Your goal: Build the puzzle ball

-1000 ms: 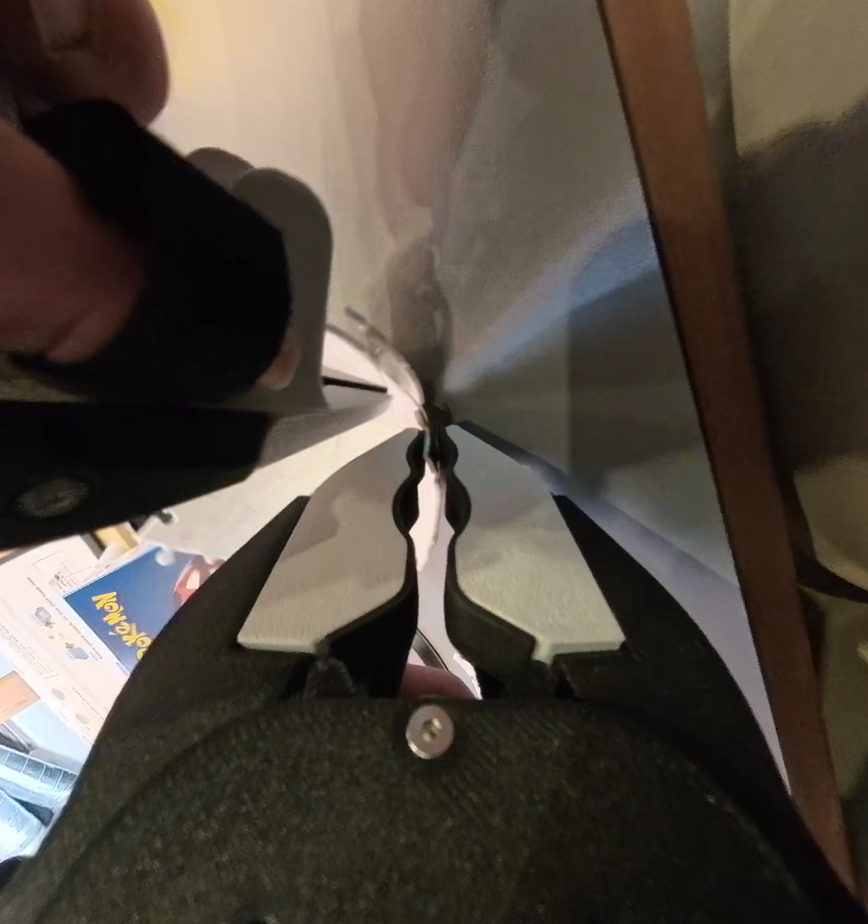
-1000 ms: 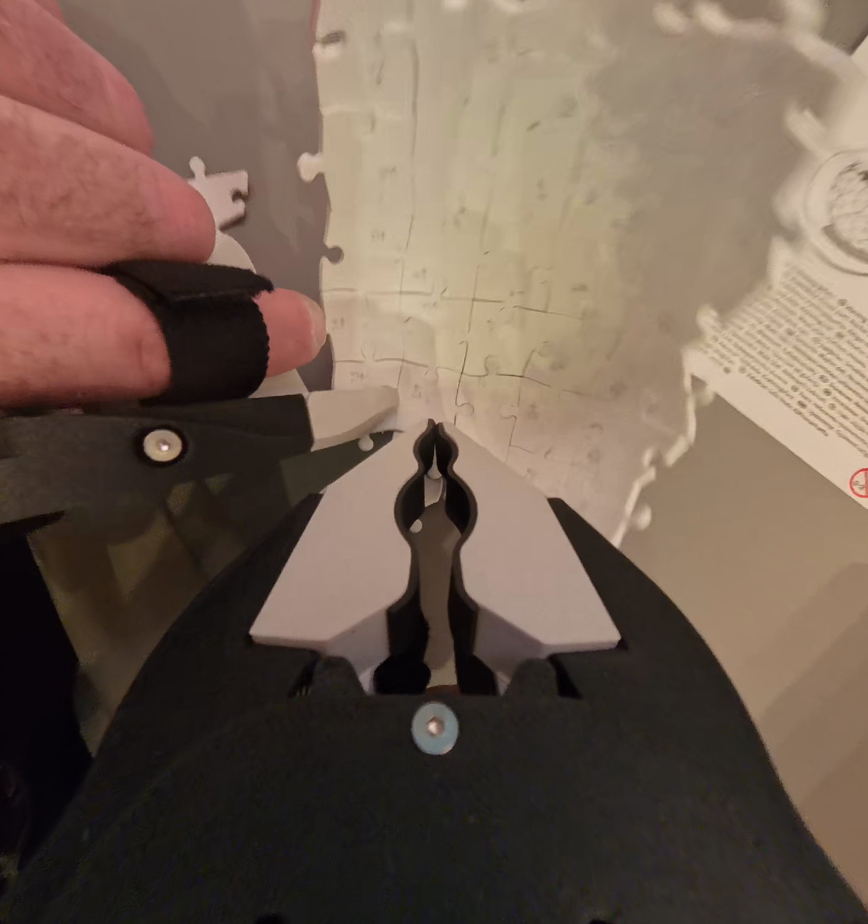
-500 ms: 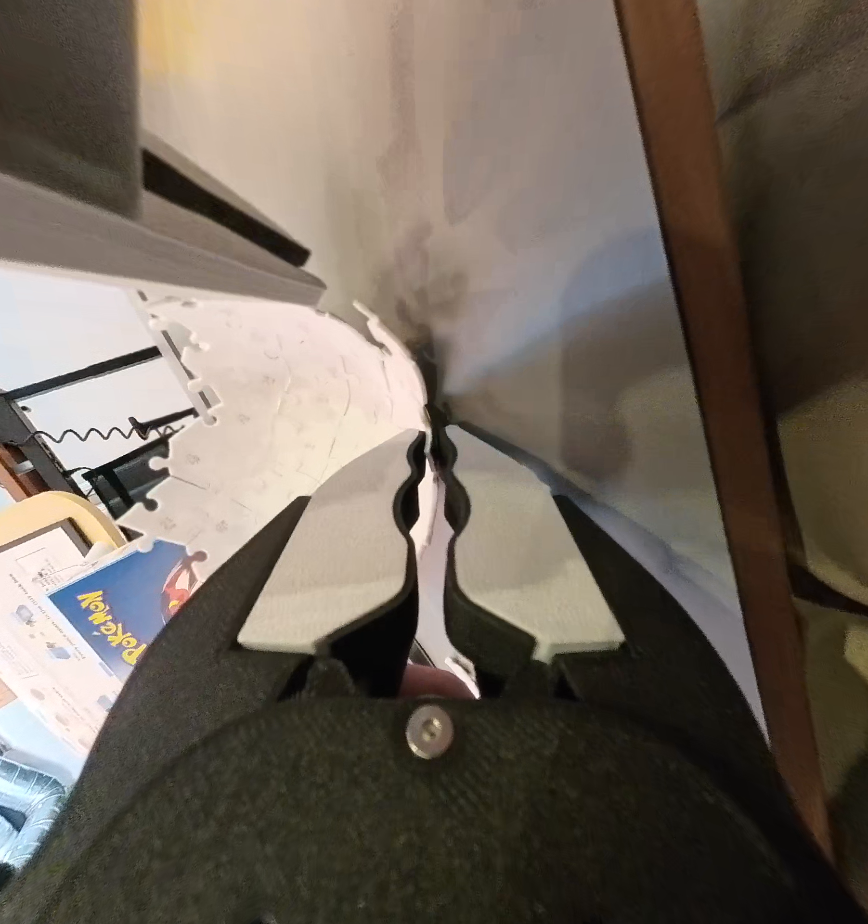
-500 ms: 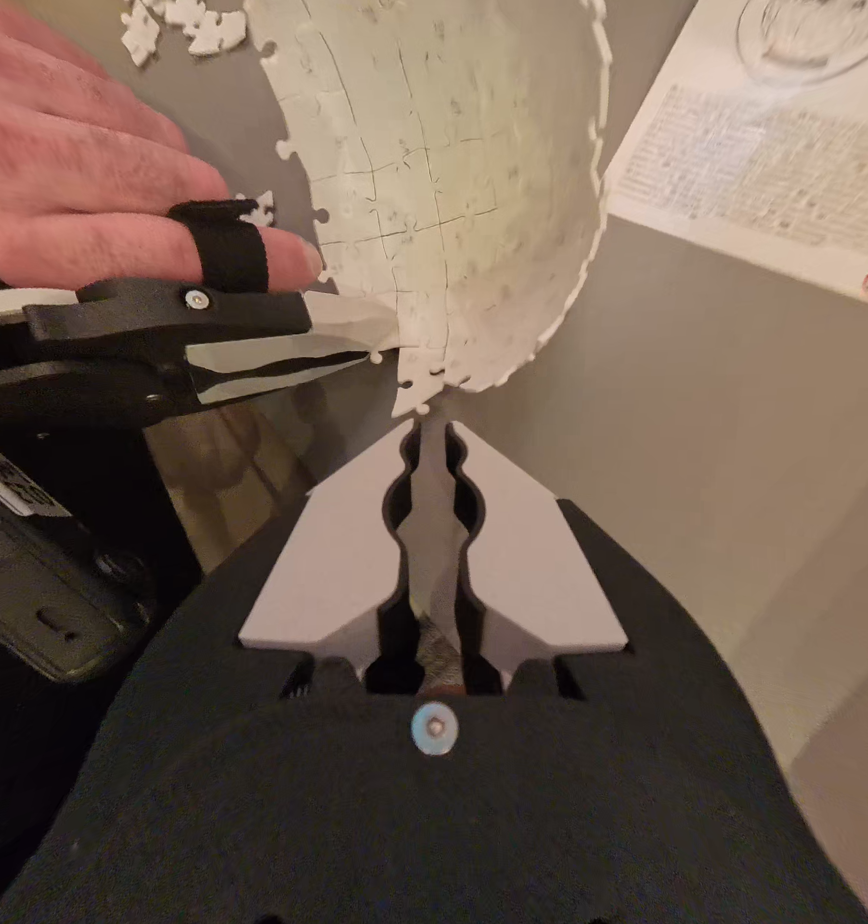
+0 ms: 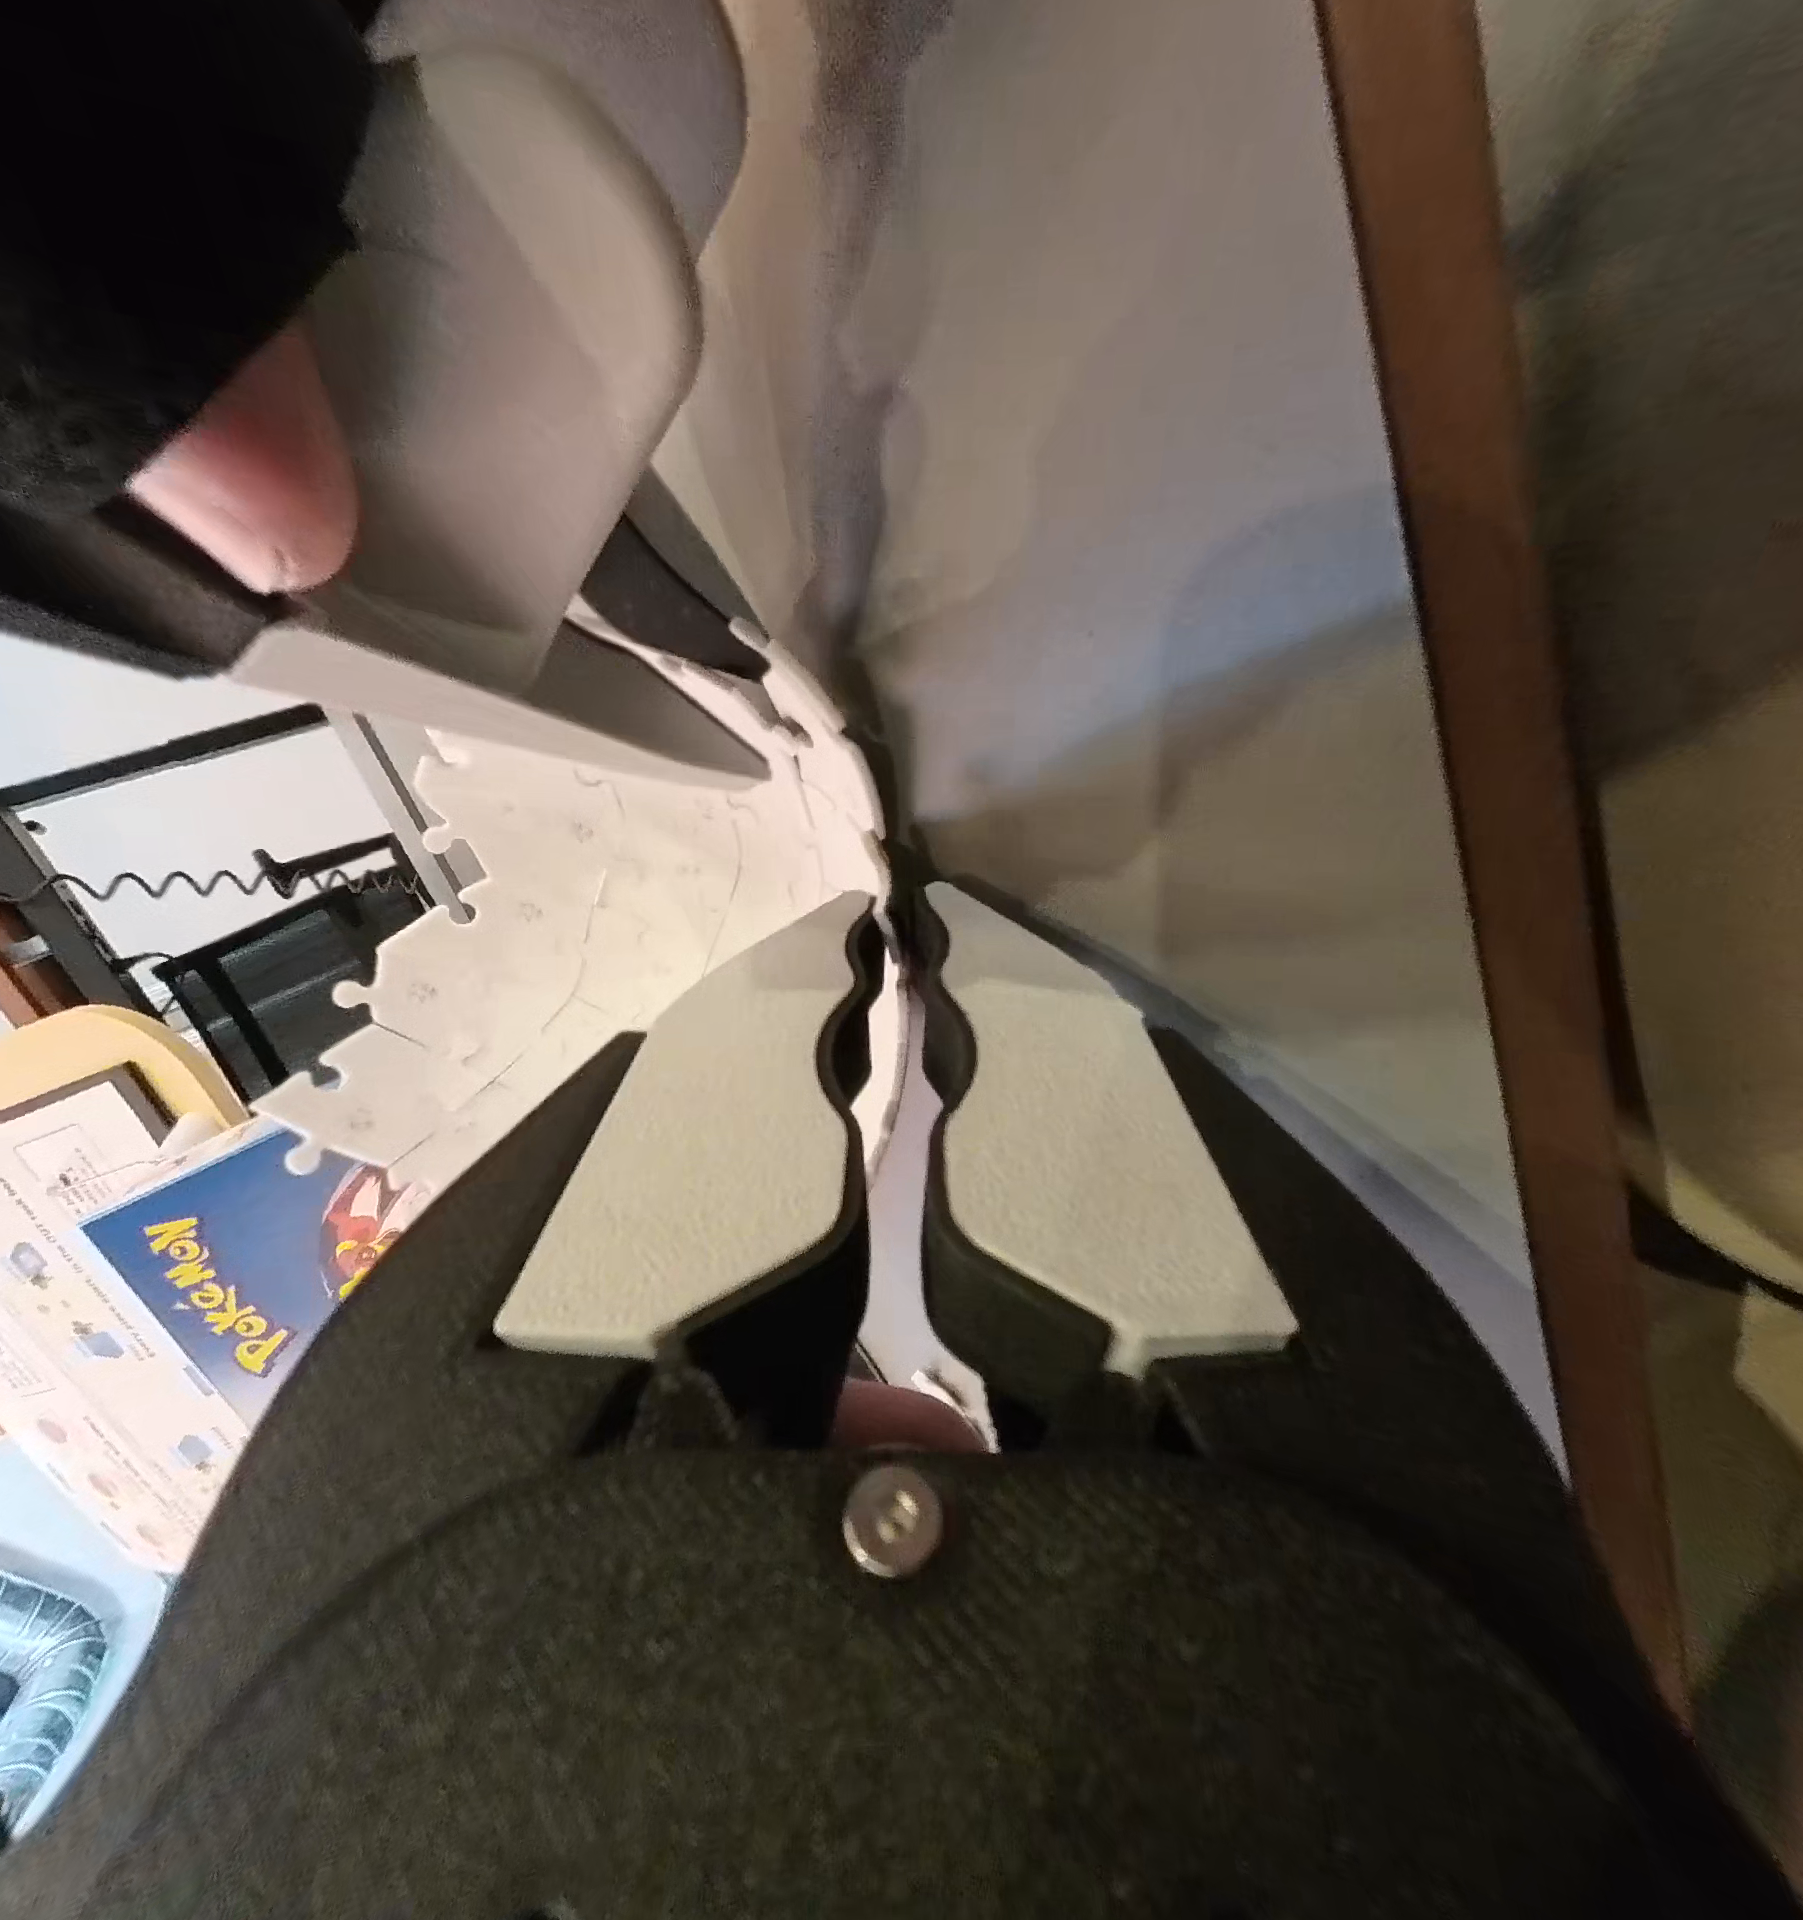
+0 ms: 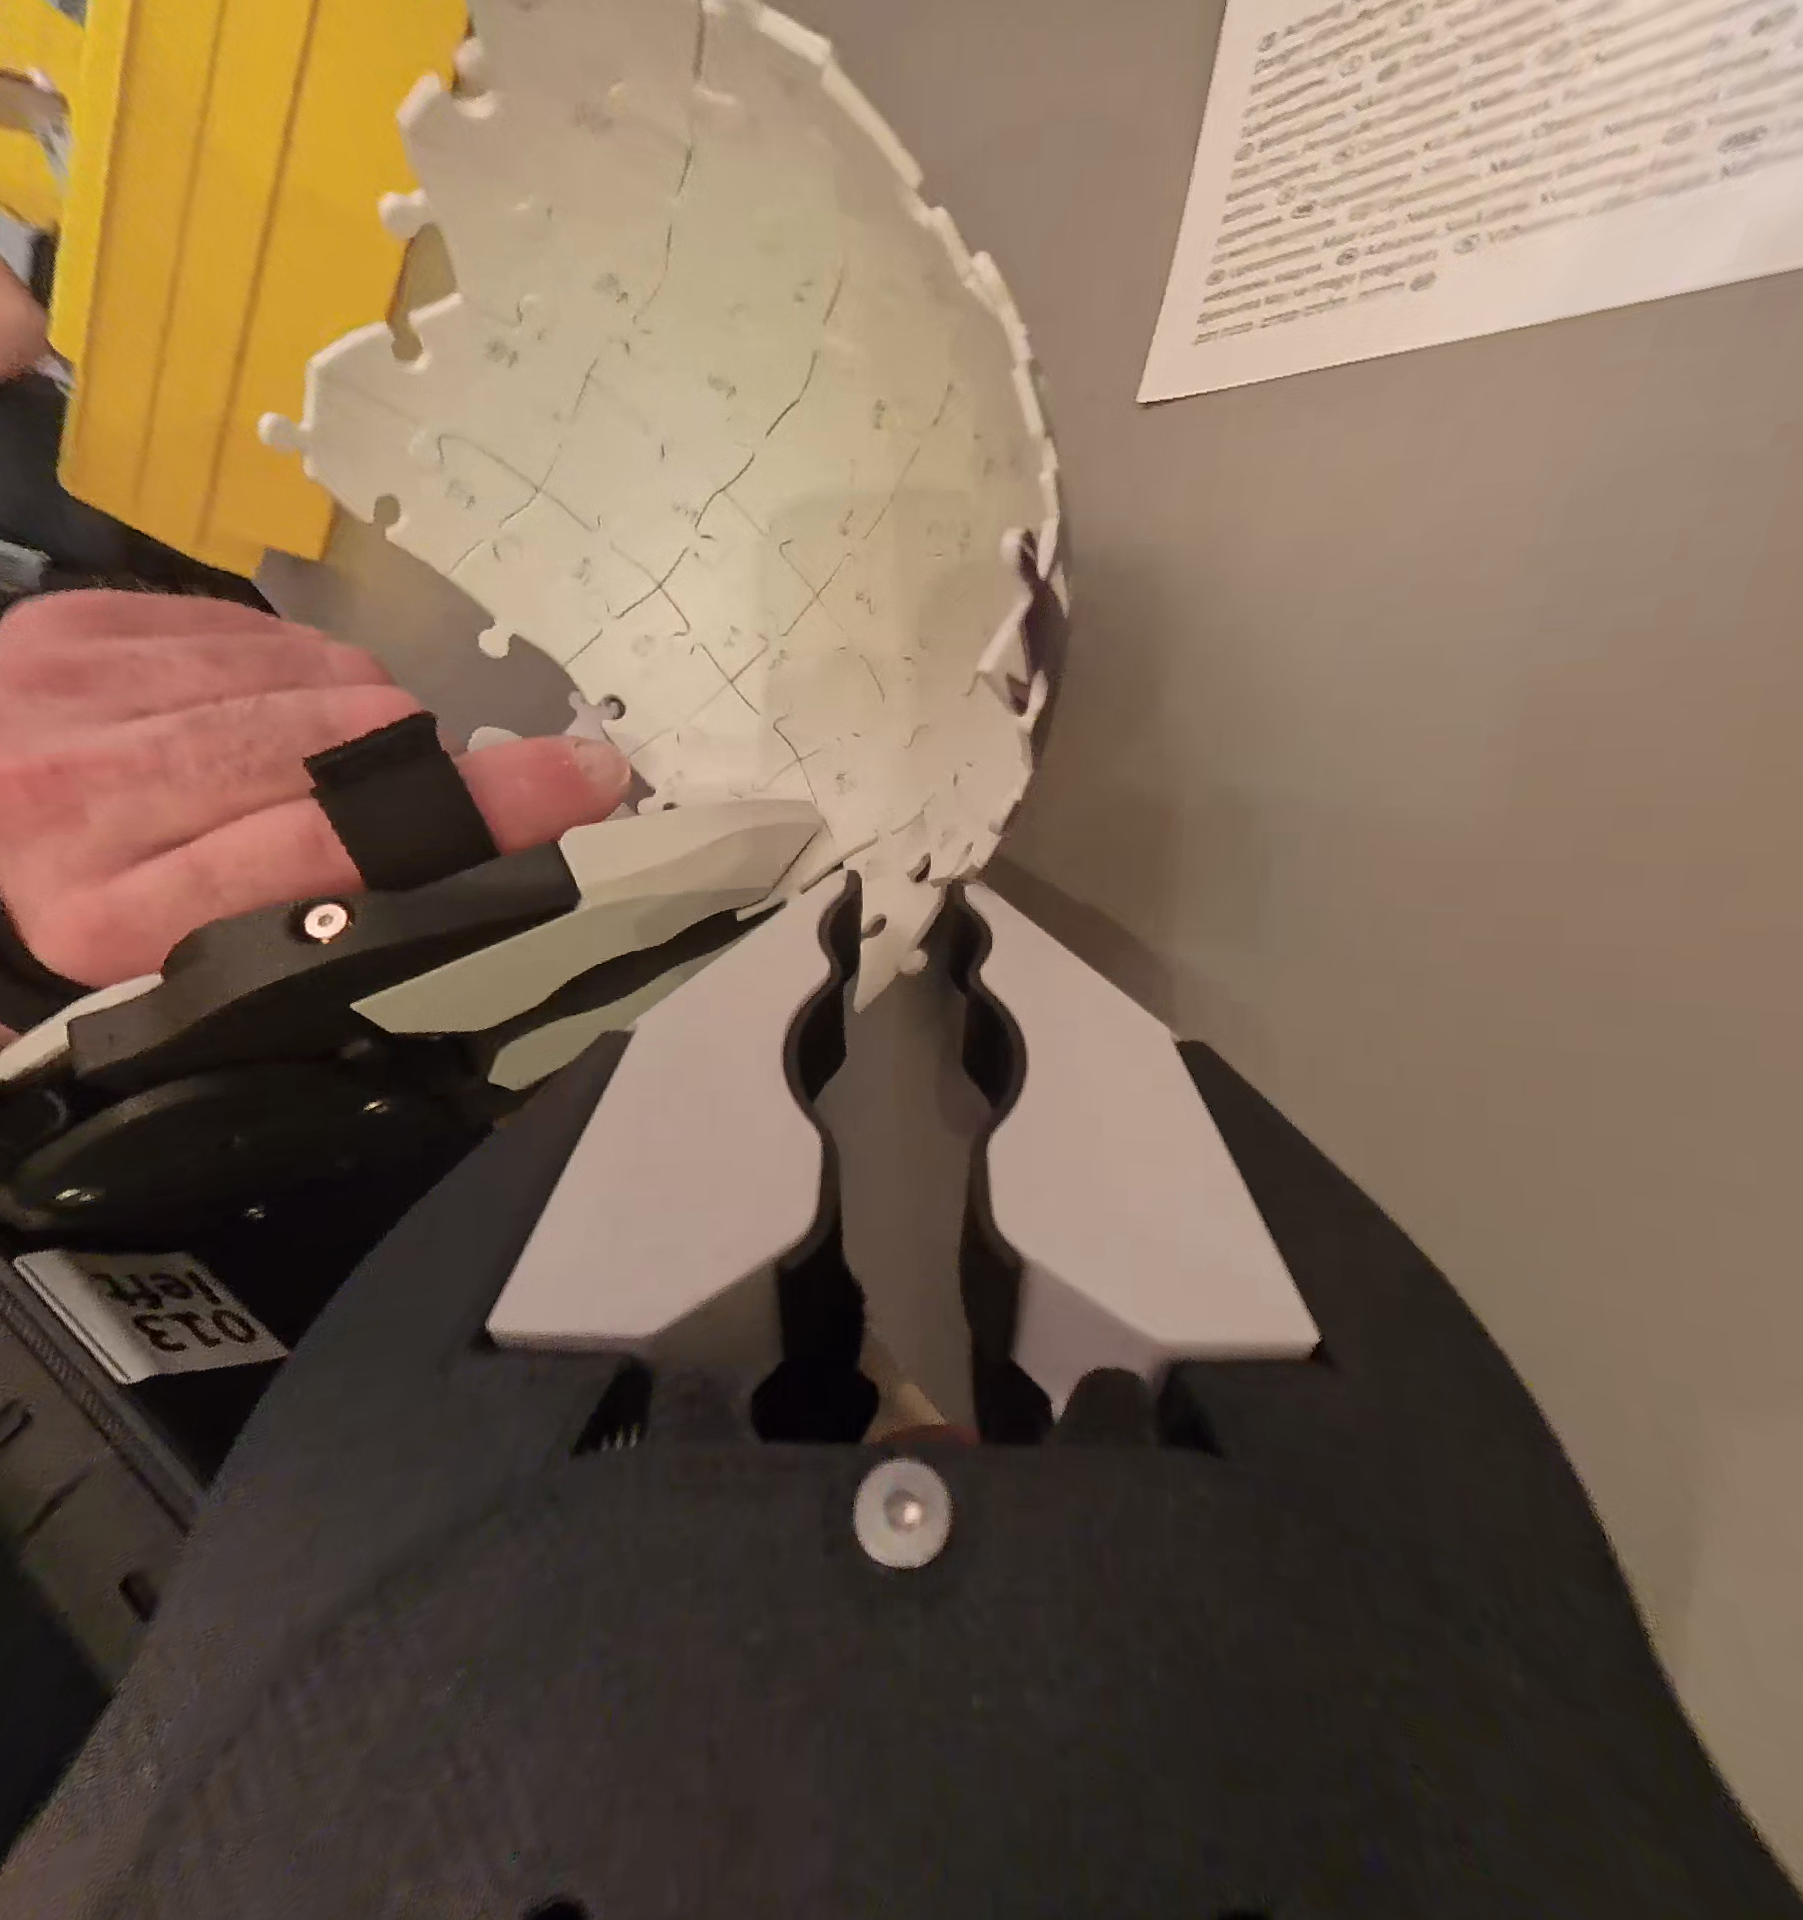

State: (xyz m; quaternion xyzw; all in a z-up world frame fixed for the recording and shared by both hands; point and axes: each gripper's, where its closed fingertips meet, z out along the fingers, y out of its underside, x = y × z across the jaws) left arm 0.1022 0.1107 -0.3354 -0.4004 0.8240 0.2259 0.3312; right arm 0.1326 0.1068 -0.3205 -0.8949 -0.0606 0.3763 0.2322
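The puzzle ball is a half-built curved white shell (image 6: 731, 468) of joined pieces, held up on edge above the grey table (image 6: 1448, 935). My left gripper (image 5: 902, 914) is shut on the shell's rim; the white inner side (image 5: 606, 914) curves away to its left. In the right wrist view the left gripper (image 6: 803, 842) comes in from the left and clamps the shell's lower edge. My right gripper (image 6: 907, 904) is open, and the shell's jagged bottom edge hangs between its fingertips. The right gripper also shows at the upper left of the left wrist view (image 5: 523, 520).
A printed paper sheet (image 6: 1499, 156) lies on the table at the upper right. A yellow box (image 6: 201, 260) stands behind the shell at the left. A blue printed leaflet (image 5: 211, 1278) lies at the lower left. A brown wooden strip (image 5: 1448, 727) runs down the right. Less than 4 cm separates the two grippers' tips.
The right gripper let go of the shell, drew back and opened, then came back to its lower edge. The left gripper kept its hold and tilted the shell more upright.
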